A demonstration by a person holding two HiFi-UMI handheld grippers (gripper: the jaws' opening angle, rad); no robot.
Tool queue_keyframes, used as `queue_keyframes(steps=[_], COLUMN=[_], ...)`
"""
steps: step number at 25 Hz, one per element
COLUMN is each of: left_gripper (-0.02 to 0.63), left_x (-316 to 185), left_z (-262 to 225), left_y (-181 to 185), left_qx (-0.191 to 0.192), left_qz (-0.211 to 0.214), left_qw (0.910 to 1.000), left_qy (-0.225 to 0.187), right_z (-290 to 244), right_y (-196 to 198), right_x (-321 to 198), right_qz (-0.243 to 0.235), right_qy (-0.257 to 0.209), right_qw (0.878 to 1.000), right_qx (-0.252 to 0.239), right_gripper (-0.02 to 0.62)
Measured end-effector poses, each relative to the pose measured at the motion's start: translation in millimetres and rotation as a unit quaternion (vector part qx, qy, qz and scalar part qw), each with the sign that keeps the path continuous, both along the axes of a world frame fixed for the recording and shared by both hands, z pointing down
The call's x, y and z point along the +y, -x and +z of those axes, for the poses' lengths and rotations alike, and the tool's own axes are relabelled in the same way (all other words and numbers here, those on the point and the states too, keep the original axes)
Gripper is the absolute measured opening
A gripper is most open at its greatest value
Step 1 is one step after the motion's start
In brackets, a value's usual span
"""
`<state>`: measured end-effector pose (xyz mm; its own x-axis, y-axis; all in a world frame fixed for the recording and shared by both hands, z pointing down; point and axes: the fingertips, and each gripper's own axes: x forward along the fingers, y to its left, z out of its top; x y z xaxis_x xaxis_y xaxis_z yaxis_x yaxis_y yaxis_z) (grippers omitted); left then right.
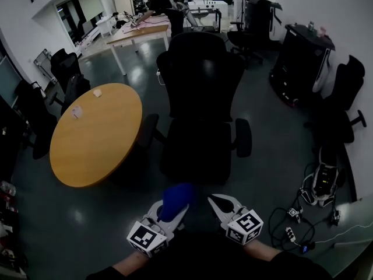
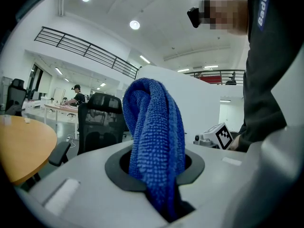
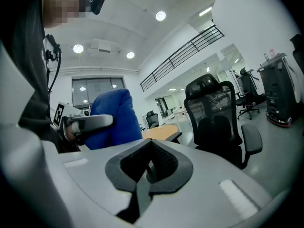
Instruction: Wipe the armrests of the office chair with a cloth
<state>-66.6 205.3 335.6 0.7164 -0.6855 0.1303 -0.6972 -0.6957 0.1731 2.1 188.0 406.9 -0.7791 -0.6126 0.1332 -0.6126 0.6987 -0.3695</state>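
- My left hand-held gripper [image 1: 173, 212] pinches the blue cloth [image 2: 154, 141]; my right hand-held gripper [image 1: 218, 203] is pressed together, empty.
- The armrests [image 1: 243, 137] lie ahead, well apart; I think the bunched cloth may drag free when I wipe.

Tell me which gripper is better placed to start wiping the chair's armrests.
Left, likely. The left gripper has the blue cloth clamped in its jaws; the right gripper has its jaws together on nothing. Both face the office chair.
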Motion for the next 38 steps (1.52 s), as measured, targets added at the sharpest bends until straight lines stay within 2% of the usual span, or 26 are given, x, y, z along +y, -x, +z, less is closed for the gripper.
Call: queue_keyframes(steps=[4, 9, 16, 24, 31, 34, 38], left_gripper=[0.110, 0.110, 0.110, 0.110, 0.110, 0.110, 0.110], left_x=[-29, -78, -182, -279, -333, -349, -366], left_z=[-2, 11, 12, 13, 24, 29, 36], left_y=[18, 50, 135, 236, 280, 284, 282], left_qx=[0.009, 0.030, 0.033, 0.039, 0.030, 0.017, -0.009], left_qz=[-0.001, 0.028, 0.049, 0.033, 0.005, -0.008, -0.032], left_qw=[1.0000, 0.9992, 0.9982, 0.9987, 0.9995, 0.9998, 0.9994], left_qy=[0.000, 0.002, -0.014, -0.001, -0.002, -0.003, -0.008], right_z=[5, 11, 11, 6, 9, 13, 25], right_y=[16, 45, 117, 192, 234, 237, 232], right_x=[-24, -73, -163, -234, -256, -260, -275], right_qz=[0.000, 0.024, 0.064, 0.083, 0.042, 0.021, 0.001], right_qy=[0.003, 0.008, 0.022, 0.041, 0.033, 0.031, 0.033], right_qw=[1.000, 0.999, 0.996, 0.993, 0.993, 0.994, 0.996], right_qx=[0.014, 0.038, 0.055, 0.077, 0.102, 0.106, 0.087], right_gripper=[0.003, 0.004, 0.005, 0.004, 0.005, 0.005, 0.005])
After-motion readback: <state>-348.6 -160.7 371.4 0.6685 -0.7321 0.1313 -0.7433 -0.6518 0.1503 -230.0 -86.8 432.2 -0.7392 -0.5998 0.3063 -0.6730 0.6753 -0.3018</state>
